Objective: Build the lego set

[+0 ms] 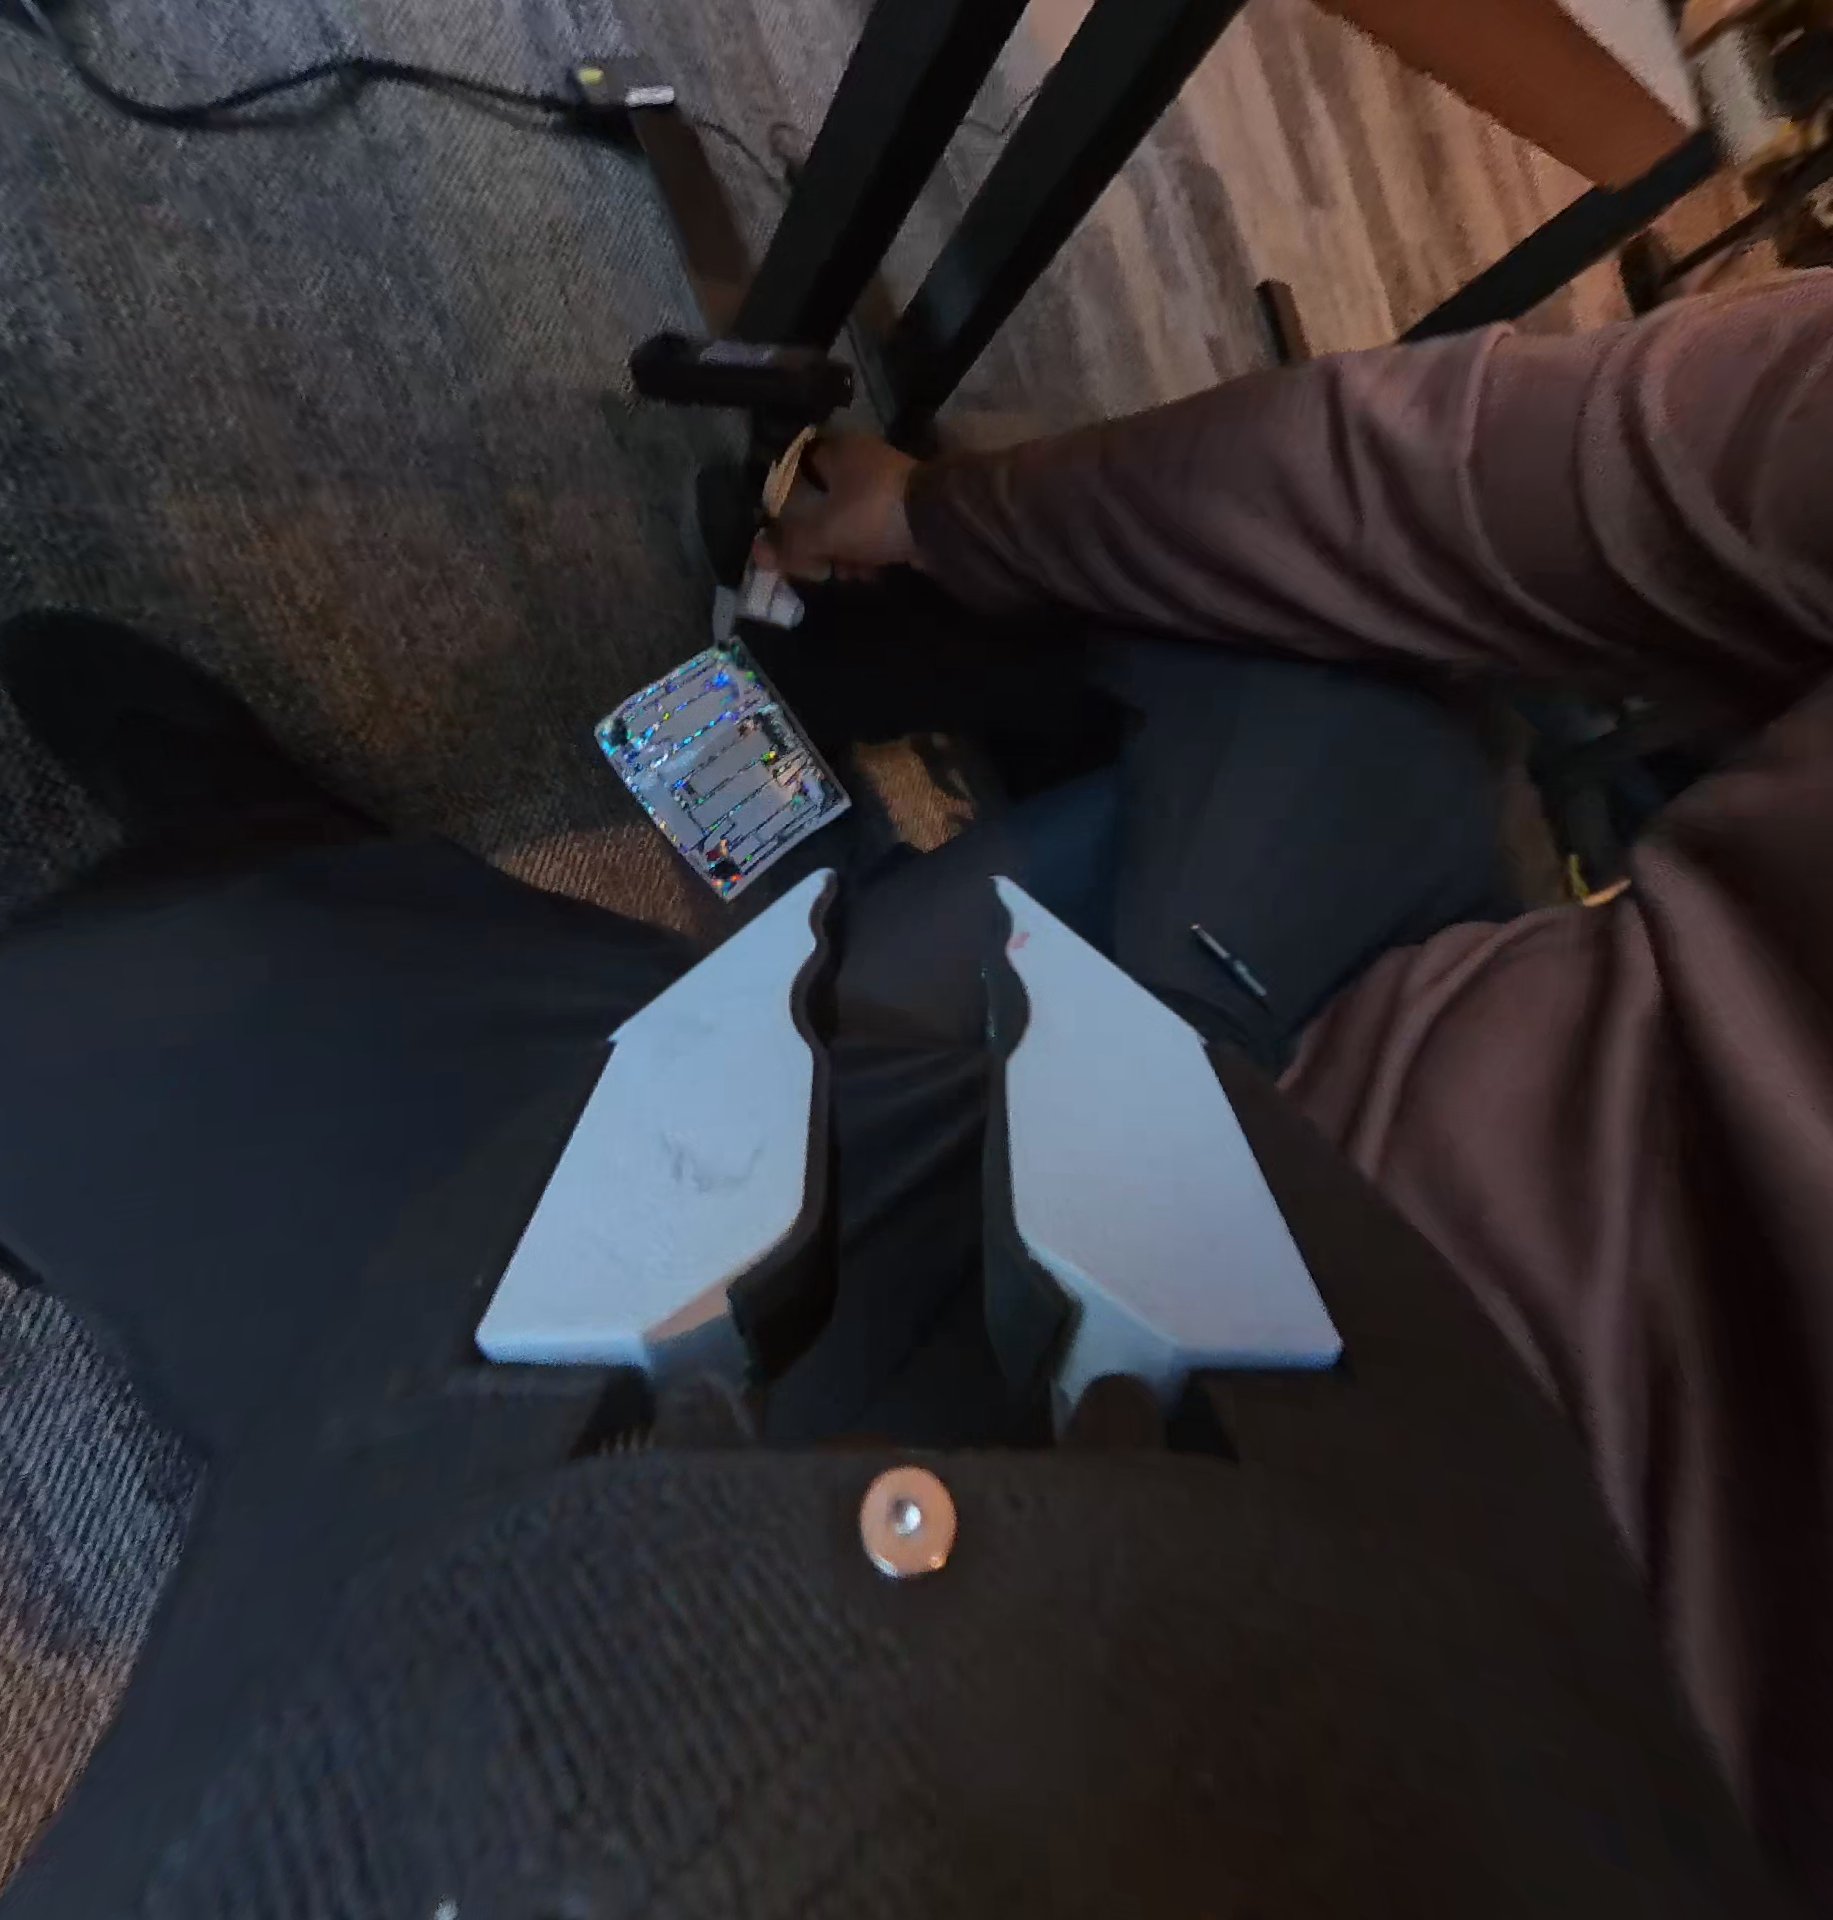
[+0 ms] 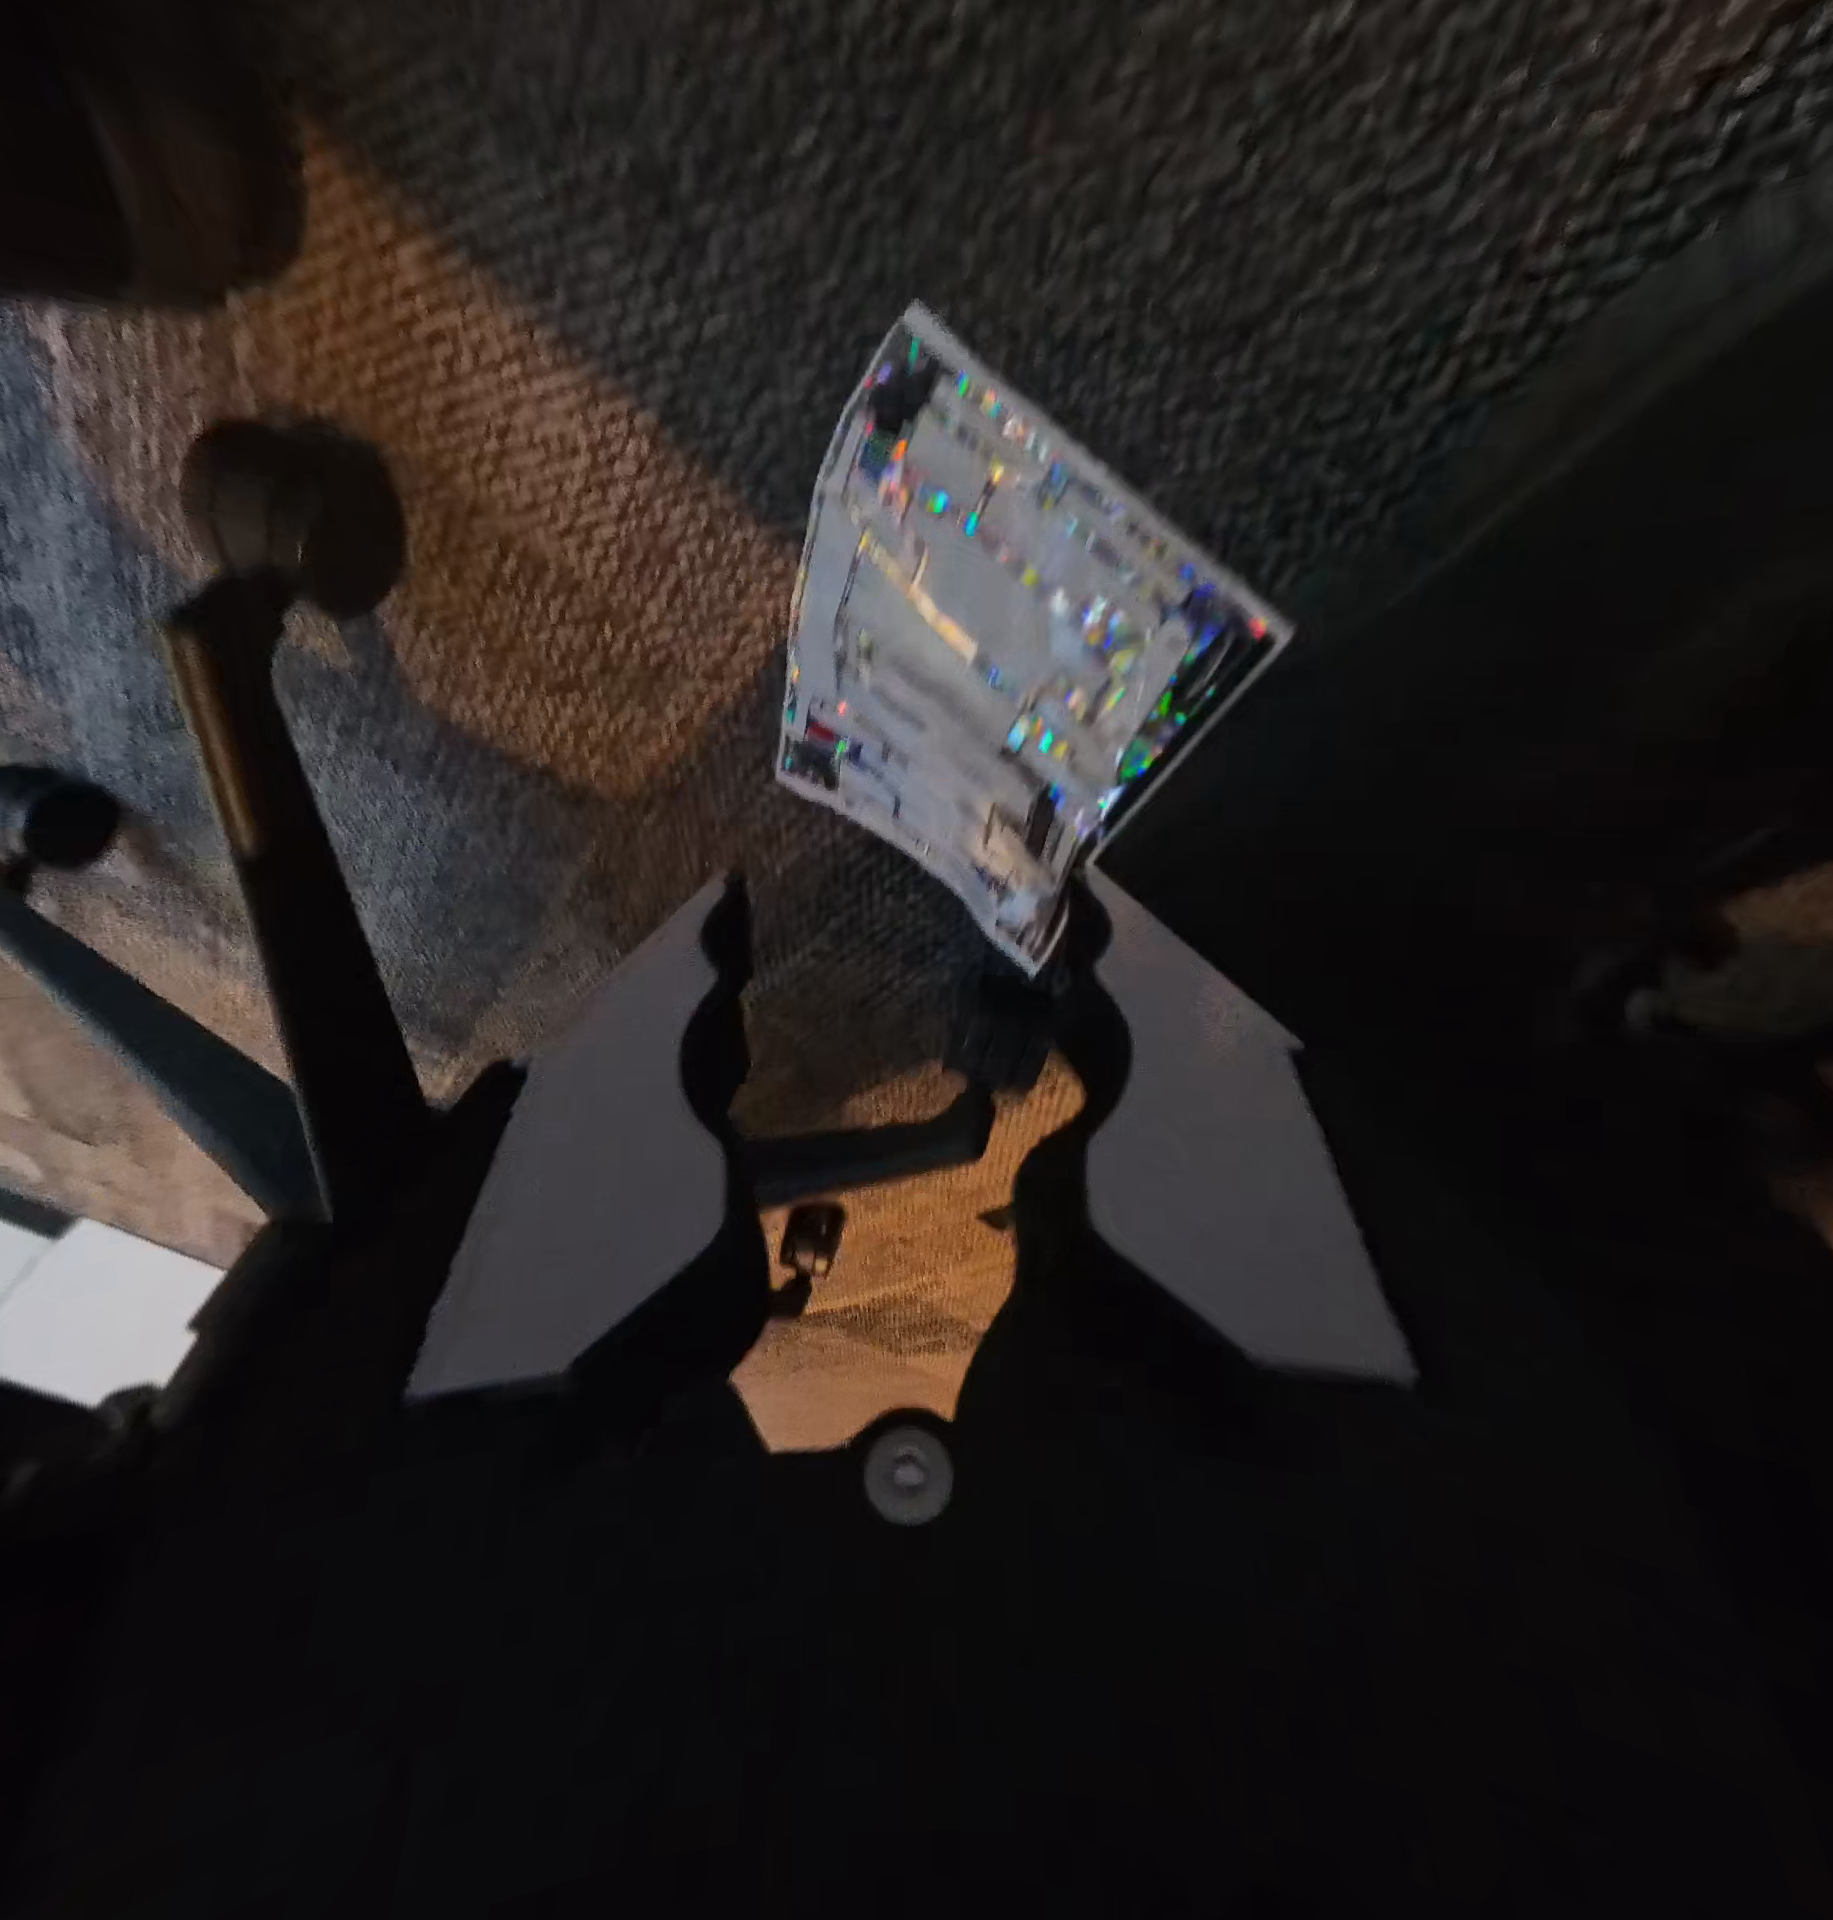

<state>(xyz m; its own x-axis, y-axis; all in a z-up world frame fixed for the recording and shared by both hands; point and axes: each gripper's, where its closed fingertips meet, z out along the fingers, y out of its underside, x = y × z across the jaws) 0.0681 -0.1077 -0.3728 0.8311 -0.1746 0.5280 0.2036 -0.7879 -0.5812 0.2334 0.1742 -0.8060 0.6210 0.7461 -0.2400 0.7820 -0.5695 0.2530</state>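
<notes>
A shiny holographic sticker sheet (image 1: 720, 769) lies on the carpet by the person's foot. It also shows in the right wrist view (image 2: 1005, 644). My right gripper (image 2: 912, 914) is open just short of it, and the sheet's near corner sits by the right fingertip. In the left wrist view a hand holds the right gripper (image 1: 761, 608) low, just beyond the sheet's far edge. My left gripper (image 1: 914, 894) is open and empty, held over the person's dark trousers (image 1: 268, 1039). A small dark piece (image 2: 813, 1236) lies on the carpet between the right fingers; I cannot tell what it is.
Black table legs (image 1: 860, 208) stand just behind the right hand. A cable (image 1: 268, 99) runs over the grey carpet at the far left. A chair base with casters (image 2: 288, 509) is to the left of the right gripper. The person's sleeve (image 1: 1411, 499) crosses the right side. My right fingertips sit around 55 centimeters from my left ones.
</notes>
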